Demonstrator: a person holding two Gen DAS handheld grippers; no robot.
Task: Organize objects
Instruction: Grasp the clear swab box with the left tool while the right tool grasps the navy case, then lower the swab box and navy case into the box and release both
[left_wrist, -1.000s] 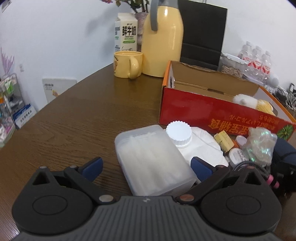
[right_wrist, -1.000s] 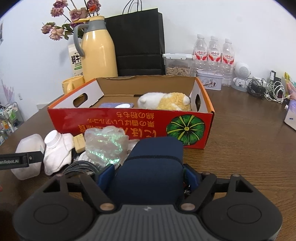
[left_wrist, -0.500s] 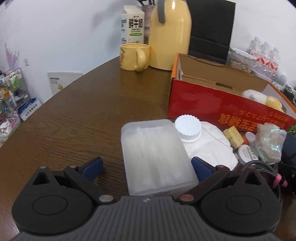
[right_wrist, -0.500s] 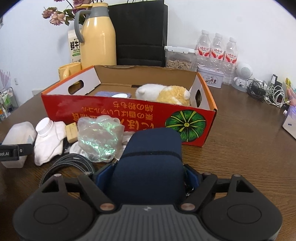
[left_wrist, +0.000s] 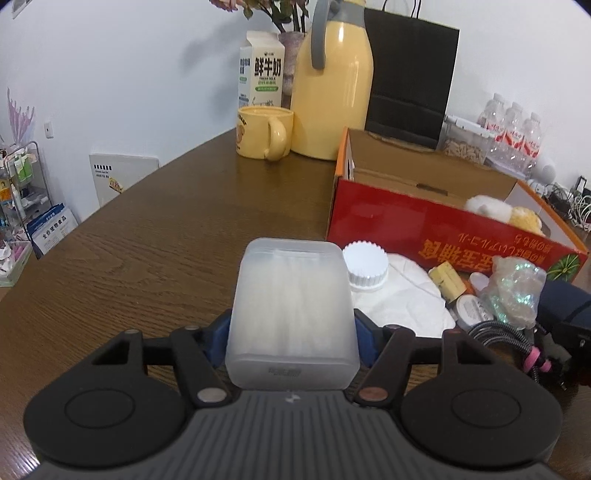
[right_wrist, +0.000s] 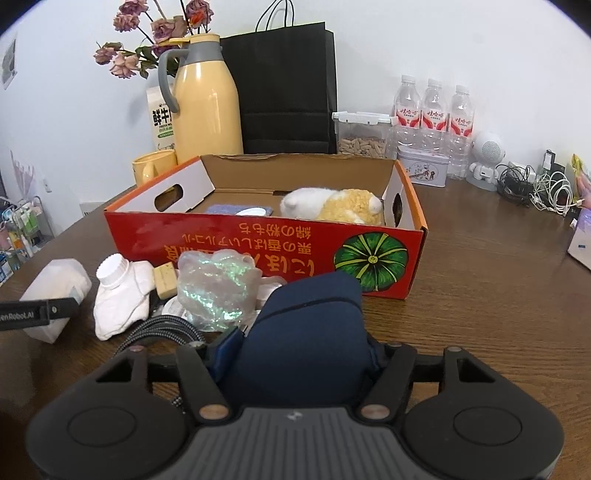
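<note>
My left gripper (left_wrist: 291, 336) is closing, and its blue pads press on both sides of a translucent plastic box (left_wrist: 291, 288), which tilts up off the wooden table. In the right wrist view that box (right_wrist: 55, 288) shows at far left. My right gripper (right_wrist: 301, 347) is closing too, its pads squeezing a navy blue pouch (right_wrist: 310, 325) that bulges upward. Behind both stands the open red cardboard box (right_wrist: 258, 247) with a white and yellow plush toy (right_wrist: 332, 205) inside. A white-capped soft pack (right_wrist: 118, 291), an iridescent wrap (right_wrist: 214, 288) and a braided cable (right_wrist: 162, 332) lie between the grippers.
At the back stand a yellow thermos (right_wrist: 207, 110), a yellow mug (left_wrist: 264, 131), a milk carton (left_wrist: 262, 74), a black paper bag (right_wrist: 288, 85) and water bottles (right_wrist: 432, 110). Chargers and cables (right_wrist: 535, 184) lie at the far right. Bare tabletop (left_wrist: 147, 240) stretches left of the red box.
The left jaws went from wide apart to pressed against the plastic box, which now sits higher between them. The right jaws tightened on the navy pouch, which rose and bulged.
</note>
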